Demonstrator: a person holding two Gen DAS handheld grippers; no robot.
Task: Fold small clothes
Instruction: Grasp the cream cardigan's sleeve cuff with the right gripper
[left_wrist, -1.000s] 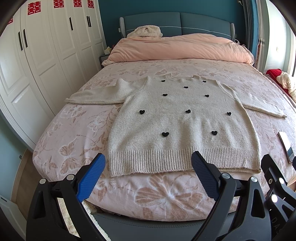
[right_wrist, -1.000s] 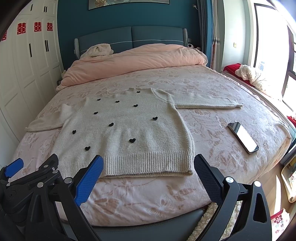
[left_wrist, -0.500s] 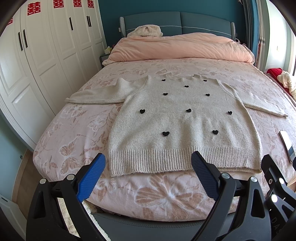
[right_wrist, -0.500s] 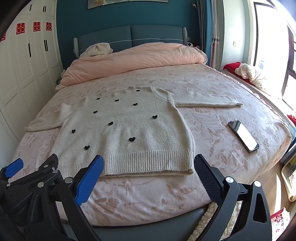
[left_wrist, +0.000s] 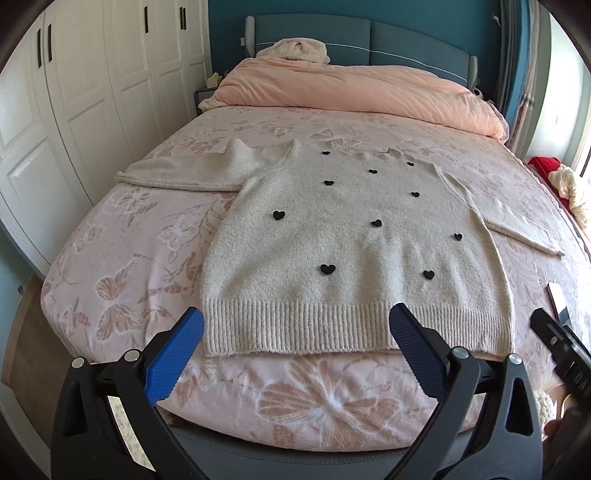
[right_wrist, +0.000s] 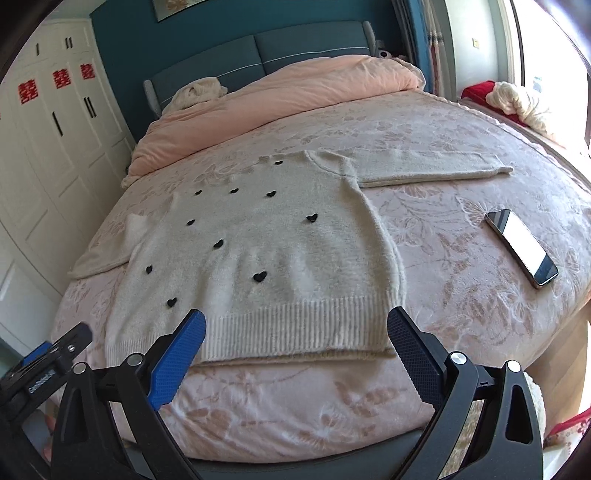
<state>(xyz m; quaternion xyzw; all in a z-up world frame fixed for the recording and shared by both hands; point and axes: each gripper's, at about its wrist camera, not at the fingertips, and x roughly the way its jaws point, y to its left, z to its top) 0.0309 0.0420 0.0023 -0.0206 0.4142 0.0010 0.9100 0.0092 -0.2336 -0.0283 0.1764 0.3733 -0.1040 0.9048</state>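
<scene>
both tools hover level at the foot of the bed (left_wrist: 122, 280); left tool (left_wrist: 295, 343) and right tool (right_wrist: 295, 341) spread wide, empty, facing the flat sweater's (left_wrist: 351, 251) hem

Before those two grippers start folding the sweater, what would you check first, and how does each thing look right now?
1. Sweater lies flat, front up: ok.
2. Both sleeves spread out sideways: ok.
3. Left gripper open, holding nothing: ok.
4. Right gripper open, holding nothing: ok.
5. Phone lies apart from the sweater, but near the right sleeve's side of the bed: ok, watch it.
6. Hem lies smooth along the bed edge: ok.
</scene>
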